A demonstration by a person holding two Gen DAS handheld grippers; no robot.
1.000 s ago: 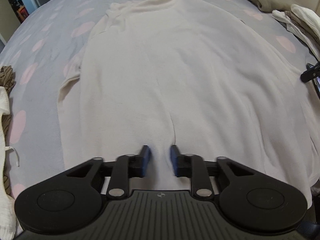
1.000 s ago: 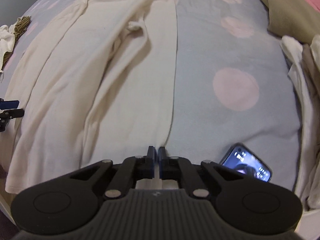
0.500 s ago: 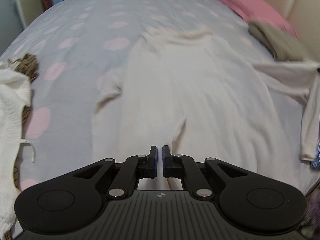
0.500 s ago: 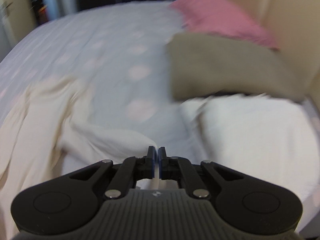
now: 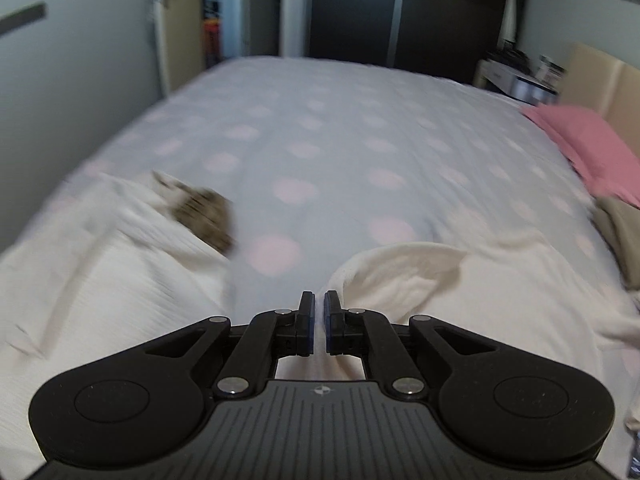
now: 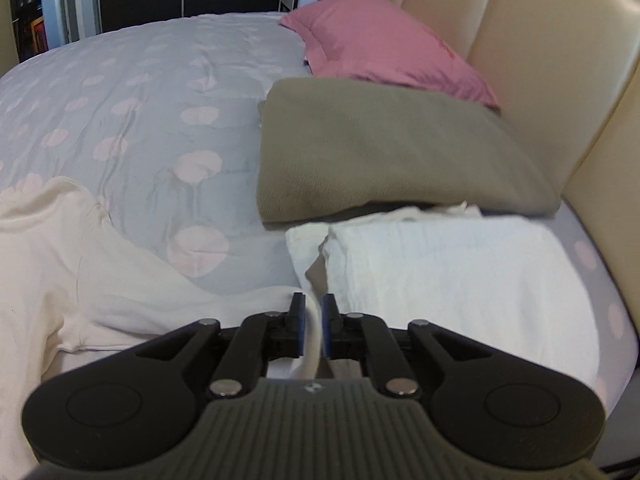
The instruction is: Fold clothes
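You've got both grippers level above the bed (image 5: 320, 128). Left gripper (image 5: 319, 307) and right gripper (image 6: 311, 309) fingers are nearly closed, each pinching the cream sweater (image 6: 60, 272), which sags lengthwise between them.

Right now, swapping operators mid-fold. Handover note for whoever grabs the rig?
Left tongs: shut on the cream garment, a fold of it raised just right of the pads.
Right tongs: shut on a strip of the same cream garment, which trails away to the left.
Garment lies loosely bunched on the dotted bedspread, no clean fold visible.
Folded white piece and olive piece sit stacked near the headboard, by the pink pillow.
An unfolded white and brown heap waits at the left.
Left: finish this fold, then the heap.
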